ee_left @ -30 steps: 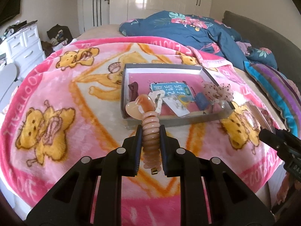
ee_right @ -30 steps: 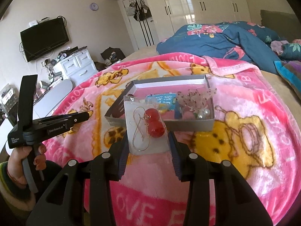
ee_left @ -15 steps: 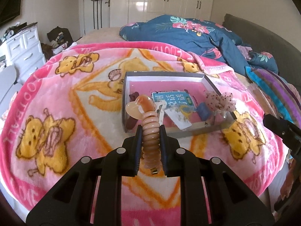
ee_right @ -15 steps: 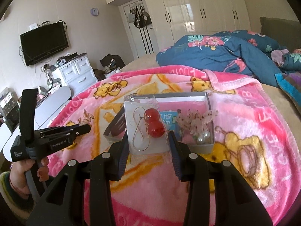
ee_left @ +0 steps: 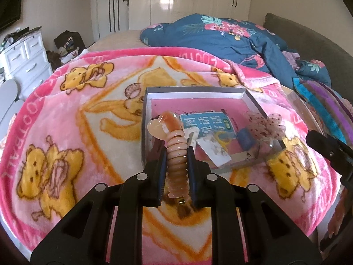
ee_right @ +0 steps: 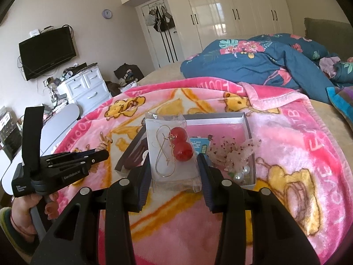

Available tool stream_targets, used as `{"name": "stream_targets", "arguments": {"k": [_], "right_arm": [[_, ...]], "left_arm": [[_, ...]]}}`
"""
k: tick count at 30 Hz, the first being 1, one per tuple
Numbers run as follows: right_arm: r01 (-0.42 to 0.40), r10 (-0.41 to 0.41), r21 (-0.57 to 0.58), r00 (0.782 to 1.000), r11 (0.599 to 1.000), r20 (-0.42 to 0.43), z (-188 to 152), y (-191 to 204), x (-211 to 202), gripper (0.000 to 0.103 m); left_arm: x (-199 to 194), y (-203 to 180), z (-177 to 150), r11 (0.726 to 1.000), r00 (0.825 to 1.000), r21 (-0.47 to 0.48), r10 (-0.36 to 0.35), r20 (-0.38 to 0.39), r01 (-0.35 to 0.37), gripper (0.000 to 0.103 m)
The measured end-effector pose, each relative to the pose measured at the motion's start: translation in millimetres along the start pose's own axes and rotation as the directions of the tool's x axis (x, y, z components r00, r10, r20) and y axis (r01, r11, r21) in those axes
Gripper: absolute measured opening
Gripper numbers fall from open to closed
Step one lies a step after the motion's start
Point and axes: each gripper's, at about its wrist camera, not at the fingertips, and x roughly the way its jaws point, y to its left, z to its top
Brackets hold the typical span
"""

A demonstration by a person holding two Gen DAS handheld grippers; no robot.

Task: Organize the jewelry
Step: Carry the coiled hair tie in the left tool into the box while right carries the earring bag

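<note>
My left gripper (ee_left: 176,154) is shut on a peach coil hair clip (ee_left: 175,152) with a heart at its tip, held upright in front of the grey tray (ee_left: 144,119). My right gripper (ee_right: 174,159) is shut on a clear packet of red-bead earrings (ee_right: 171,152), held above the tray's near edge (ee_right: 250,182). The tray lies on a pink bear blanket (ee_left: 66,132) and holds a teal card (ee_left: 207,122), a blue block (ee_left: 246,138), a pink speckled bow (ee_left: 264,124) and pearls (ee_right: 240,175). The left gripper also shows in the right wrist view (ee_right: 97,156), and the right gripper in the left wrist view (ee_left: 326,145).
A blue floral duvet (ee_left: 220,35) is bunched at the far side of the bed. A white drawer unit (ee_right: 86,88) and a wall television (ee_right: 47,53) stand to the left. Wardrobes (ee_right: 231,11) line the back wall.
Both grippers have drawn back and risen slightly from the tray, still holding their items. The tray looks farther away in both views.
</note>
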Motion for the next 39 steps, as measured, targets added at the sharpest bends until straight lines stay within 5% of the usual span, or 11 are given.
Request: {"name": "stream_targets", "arguments": {"k": [27,39], "right_arm": [[0.035,-0.031,0.051,0.997,0.998,-0.073,18,-14,71,0.039],[0.046,-0.038,0.044,0.986,0.998,-0.161,1,-7,113,0.039]], "left_arm": [[74,14,19,0.998,0.994,-0.025,0.048,-0.101,-0.050,0.011],[87,17,15,0.999,0.992,-0.008,0.042,-0.121,-0.044,0.011]]}}
